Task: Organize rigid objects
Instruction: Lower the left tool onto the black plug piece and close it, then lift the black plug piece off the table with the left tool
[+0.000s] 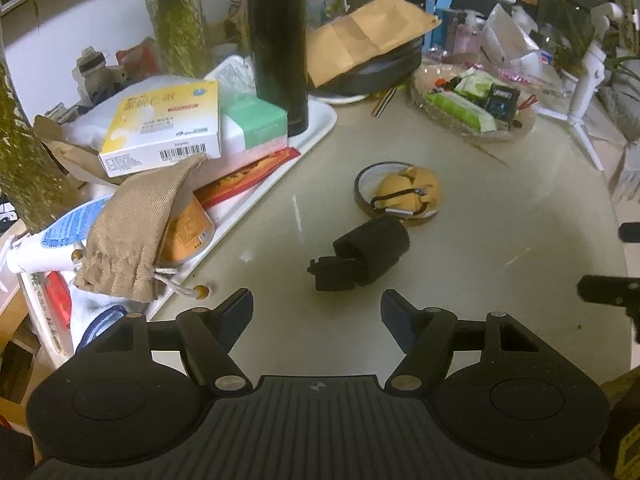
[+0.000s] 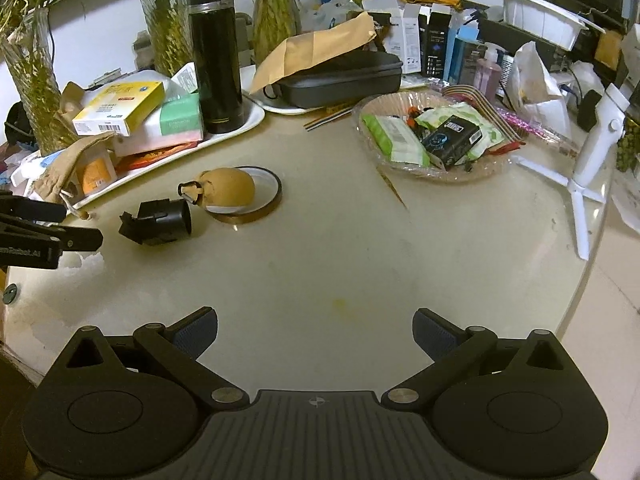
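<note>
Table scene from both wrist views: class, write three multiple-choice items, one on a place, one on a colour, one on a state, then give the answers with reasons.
1. Where does the tall flask stand?
A on the white tray
B in the glass bowl
C on the bare table

2. What colour is the flask?
A white
B black
C green

3. How is the left hand-held gripper?
A shut on the tape roll
B shut on the black cylinder
C open, holding nothing

Answers: 1 A, its base sits on the tray. 2 B, its body is black. 3 C, the jaws stand apart with nothing between them.
</note>
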